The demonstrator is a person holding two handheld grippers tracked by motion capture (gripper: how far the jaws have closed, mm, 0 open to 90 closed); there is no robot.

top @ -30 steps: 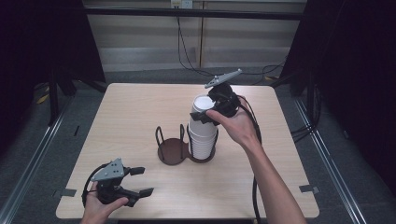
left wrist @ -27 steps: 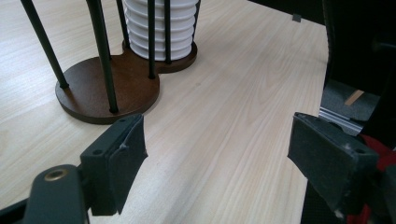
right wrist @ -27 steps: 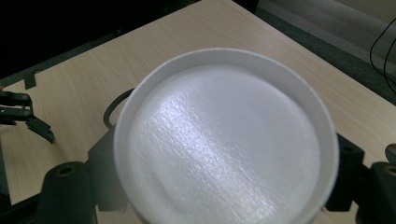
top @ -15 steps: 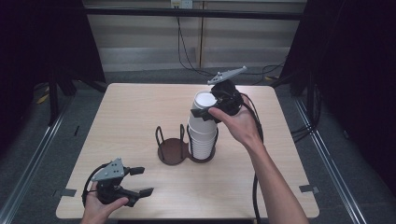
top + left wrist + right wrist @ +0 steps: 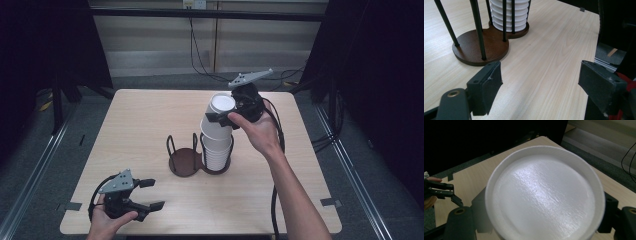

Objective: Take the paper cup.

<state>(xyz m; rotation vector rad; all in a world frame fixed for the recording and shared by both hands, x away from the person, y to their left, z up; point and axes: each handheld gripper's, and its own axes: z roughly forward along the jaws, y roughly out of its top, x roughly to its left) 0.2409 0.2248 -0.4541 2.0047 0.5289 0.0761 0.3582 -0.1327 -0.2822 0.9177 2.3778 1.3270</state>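
Top cup coming off the stack, other slot of the holder bare.

Right gripper (image 5: 223,119) is clamped on the upside-down top cup (image 5: 220,116), tilted above the stack (image 5: 216,150) sitting in the right slot of the holder (image 5: 186,165) mid-tabletop; nothing has gone into the left slot yet. Left gripper (image 5: 150,194) rests near the front-left corner, jaws apart, holding nothing. Plenty of bare tabletop to the left and at the back edge; only the holder's rods to clear.

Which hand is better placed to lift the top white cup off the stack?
Right: its claw grips the top white paper cup; the left claw sits open near the table edge.
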